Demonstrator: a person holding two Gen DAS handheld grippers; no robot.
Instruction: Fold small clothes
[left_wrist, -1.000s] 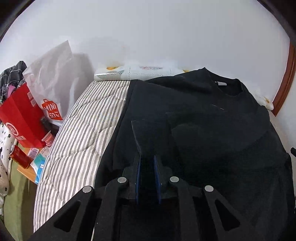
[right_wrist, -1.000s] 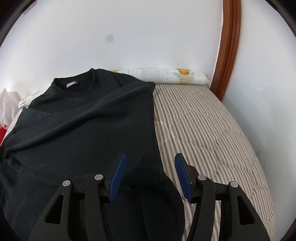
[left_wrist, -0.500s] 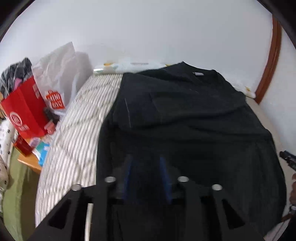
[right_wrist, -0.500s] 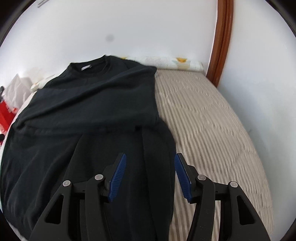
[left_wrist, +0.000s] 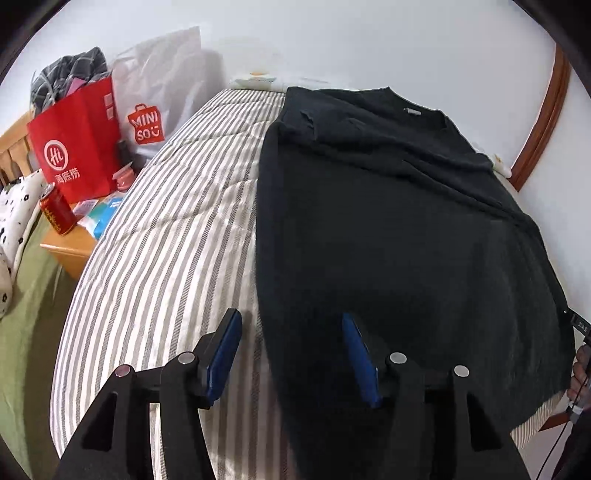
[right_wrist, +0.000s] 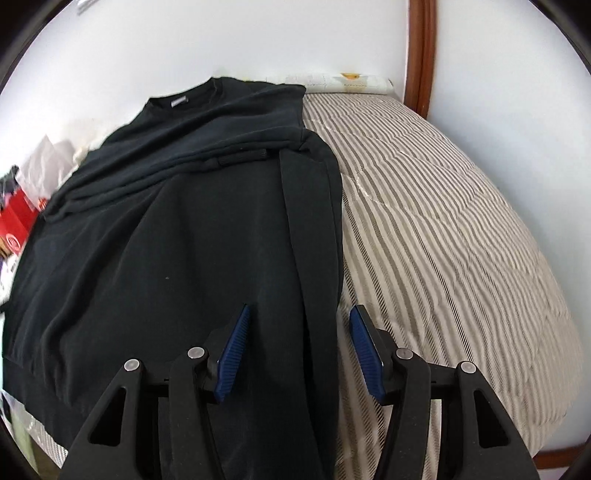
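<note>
A black sweatshirt (left_wrist: 388, 229) lies flat on the striped bed (left_wrist: 177, 236), collar at the far end and both sleeves folded in across the body. My left gripper (left_wrist: 291, 315) hovers over its left edge near the hem. Its jaws are opening, and the cloth edge lies below the gap without either pad touching it. In the right wrist view the sweatshirt (right_wrist: 177, 236) fills the left half. My right gripper (right_wrist: 300, 308) stands open above the garment's right edge, over the folded-in strip, gripping nothing.
Left of the bed a wooden side table (left_wrist: 68, 251) holds a red paper bag (left_wrist: 79, 144), a white shopping bag (left_wrist: 162, 96) and a red can (left_wrist: 57, 214). A hand (left_wrist: 581, 369) shows at the right edge. White walls and a brown door frame (right_wrist: 419, 51) close in the bed (right_wrist: 443, 229).
The left gripper, shut on a fold of black cloth a second ago, has let it go and opened. Both grippers have drawn back toward the hem; the right one stayed open.
</note>
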